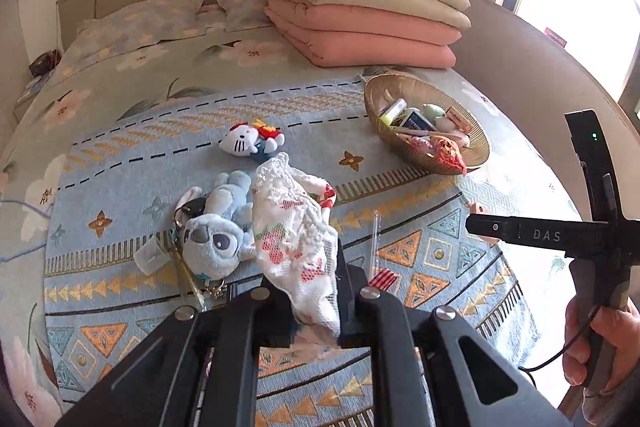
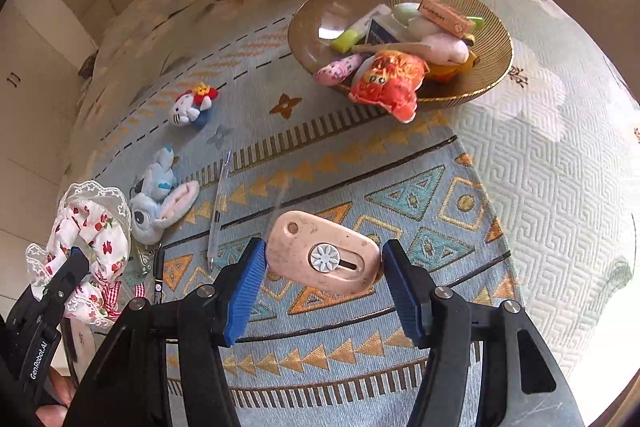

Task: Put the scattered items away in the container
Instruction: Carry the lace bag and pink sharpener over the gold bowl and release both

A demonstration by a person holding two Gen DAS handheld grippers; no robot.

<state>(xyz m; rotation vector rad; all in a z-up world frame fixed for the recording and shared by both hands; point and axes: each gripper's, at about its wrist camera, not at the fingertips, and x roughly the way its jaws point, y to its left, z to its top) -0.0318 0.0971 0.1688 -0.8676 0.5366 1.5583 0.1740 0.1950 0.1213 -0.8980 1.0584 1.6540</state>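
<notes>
My left gripper (image 1: 316,291) is shut on a white lace cloth with red flowers (image 1: 292,223), held up above the patterned blue mat (image 1: 400,195). The same gripper (image 2: 68,267) and cloth (image 2: 96,227) show at the left of the right wrist view. My right gripper (image 2: 323,259) is shut on a pink cutter (image 2: 320,251), its blue pads (image 2: 248,283) pressing both ends, clear of the mat. A gold bowl (image 1: 472,163) (image 2: 496,67) at the back right holds several small items. A blue plush (image 1: 216,239) (image 2: 156,203), a white cat plush (image 1: 248,141) (image 2: 192,107) and a clear pen (image 1: 376,239) (image 2: 218,211) lie on the mat.
Folded beige and pink quilts (image 1: 360,7) are stacked behind the bowl. Keys (image 1: 184,267) and a small clear box (image 1: 150,259) lie beside the blue plush, and a black pen (image 2: 159,275) lies below it. A person's hand (image 1: 600,339) grips the right tool. The bed's edge curves along the right.
</notes>
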